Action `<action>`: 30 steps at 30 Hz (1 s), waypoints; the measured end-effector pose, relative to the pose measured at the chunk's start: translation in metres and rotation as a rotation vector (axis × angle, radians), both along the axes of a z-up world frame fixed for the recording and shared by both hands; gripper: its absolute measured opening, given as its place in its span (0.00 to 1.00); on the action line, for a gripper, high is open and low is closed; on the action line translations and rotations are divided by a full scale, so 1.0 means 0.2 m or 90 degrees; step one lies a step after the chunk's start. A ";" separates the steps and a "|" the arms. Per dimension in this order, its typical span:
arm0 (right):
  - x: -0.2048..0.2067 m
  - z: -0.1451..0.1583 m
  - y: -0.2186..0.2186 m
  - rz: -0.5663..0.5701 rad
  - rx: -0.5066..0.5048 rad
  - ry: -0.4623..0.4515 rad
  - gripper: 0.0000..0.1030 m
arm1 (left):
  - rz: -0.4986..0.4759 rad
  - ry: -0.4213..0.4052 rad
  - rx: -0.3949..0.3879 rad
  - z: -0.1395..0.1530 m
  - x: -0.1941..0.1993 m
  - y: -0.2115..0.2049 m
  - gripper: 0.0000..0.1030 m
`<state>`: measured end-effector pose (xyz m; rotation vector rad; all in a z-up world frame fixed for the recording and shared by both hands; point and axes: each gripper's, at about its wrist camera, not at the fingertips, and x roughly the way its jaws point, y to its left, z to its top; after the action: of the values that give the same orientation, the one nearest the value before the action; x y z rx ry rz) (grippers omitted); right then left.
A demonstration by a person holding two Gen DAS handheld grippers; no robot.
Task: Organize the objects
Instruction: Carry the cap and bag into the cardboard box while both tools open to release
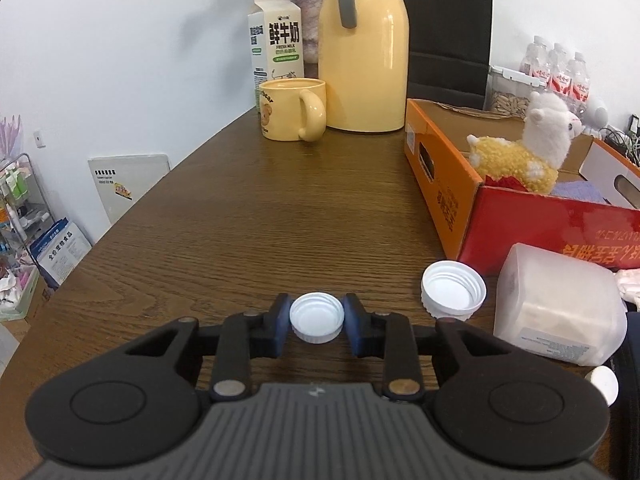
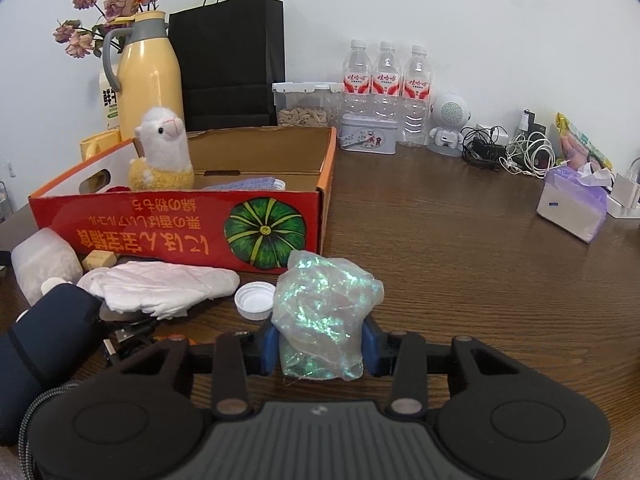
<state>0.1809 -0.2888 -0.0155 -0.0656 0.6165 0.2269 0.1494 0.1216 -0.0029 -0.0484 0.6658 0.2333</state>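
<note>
Your left gripper (image 1: 317, 323) pinches a white cap (image 1: 317, 318) low-centre on the wooden table (image 1: 248, 216); your right gripper (image 2: 320, 346) squeezes a glitter bag (image 2: 324, 312).

The right hand-held gripper (image 2: 318, 350) clamps a glittery bag (image 2: 324, 312) (iridescent, crinkled) on the table (image 2: 460, 260).

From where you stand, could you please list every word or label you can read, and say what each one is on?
"鲜牛奶" and "FRESH MILK": milk carton.
Japanese lettering, printed upside down, not legible with certainty: red box.
Partial lettering above a bear picture, unreadable: mug.
Red labels, too small: water bottles.
Fine print, blurred: plastic tub.
Blue leaflet beside the table, too blurred: leaflet.
</note>
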 end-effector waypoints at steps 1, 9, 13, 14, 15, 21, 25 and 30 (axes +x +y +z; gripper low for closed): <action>0.00 0.00 0.00 -0.001 0.001 -0.001 0.36 | 0.001 -0.005 -0.001 0.00 -0.01 0.00 0.28; -0.05 0.11 0.01 0.001 -0.004 -0.053 0.35 | 0.001 -0.081 -0.014 0.16 -0.07 -0.03 0.28; -0.06 0.21 0.03 0.013 -0.004 -0.088 0.35 | -0.017 -0.120 -0.016 0.27 -0.06 -0.09 0.28; -0.05 0.24 0.04 0.016 -0.004 -0.097 0.35 | -0.023 -0.130 -0.015 0.30 -0.06 -0.11 0.28; -0.05 0.26 0.05 0.019 -0.004 -0.105 0.35 | -0.028 -0.139 -0.014 0.32 -0.05 -0.13 0.28; 0.00 0.40 0.15 0.048 0.006 -0.148 0.34 | -0.066 -0.180 -0.011 0.43 0.03 -0.28 0.28; 0.06 0.47 0.25 0.072 0.017 -0.170 0.34 | -0.089 -0.195 -0.017 0.46 0.10 -0.40 0.28; 0.15 0.49 0.36 0.087 0.041 -0.174 0.34 | -0.105 -0.192 -0.030 0.45 0.18 -0.50 0.28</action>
<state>0.2108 -0.2166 0.0827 -0.0746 0.3321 0.3632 0.1863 0.0217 0.0869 -0.0719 0.3720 0.0489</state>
